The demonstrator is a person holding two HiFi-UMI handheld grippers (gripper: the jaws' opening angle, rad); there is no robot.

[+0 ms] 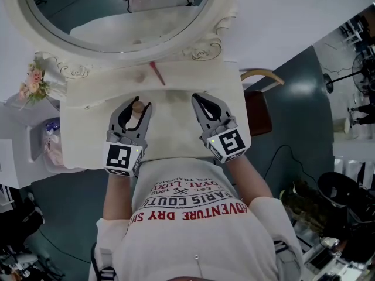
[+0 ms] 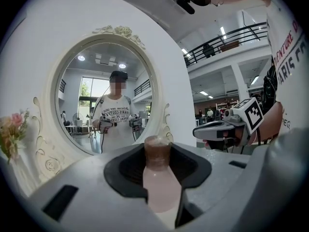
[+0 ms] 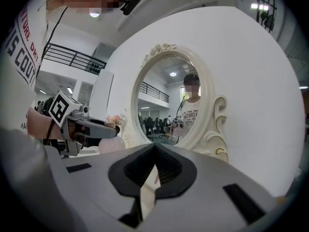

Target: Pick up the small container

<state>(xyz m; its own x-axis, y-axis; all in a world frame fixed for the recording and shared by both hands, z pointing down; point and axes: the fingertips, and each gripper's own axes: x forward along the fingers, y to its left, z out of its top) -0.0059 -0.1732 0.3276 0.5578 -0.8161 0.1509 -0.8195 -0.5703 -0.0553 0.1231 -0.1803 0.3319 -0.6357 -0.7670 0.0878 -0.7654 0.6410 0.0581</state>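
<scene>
The left gripper [image 1: 142,103] has its jaws clamped on the small container [image 2: 160,185], a pale pink bottle with a brown cap, held upright over the cream worktop [image 1: 176,130]. Its contents cannot be made out. The right gripper [image 1: 197,99] is empty, with its jaws together.

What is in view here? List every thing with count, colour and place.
small container: one, pale pink with brown cap, between the left gripper's jaws
mirror: one, cream frame, at the table's back
table: one, cream, under both grippers
stick: one, red, on the table near the mirror
flowers: one bunch, pink, left of the mirror
chair: one, brown, right of the table
left gripper: one, grey, shut on the small container
right gripper: one, grey, shut, empty
shirt: one, white with red print, nearest the camera
</scene>
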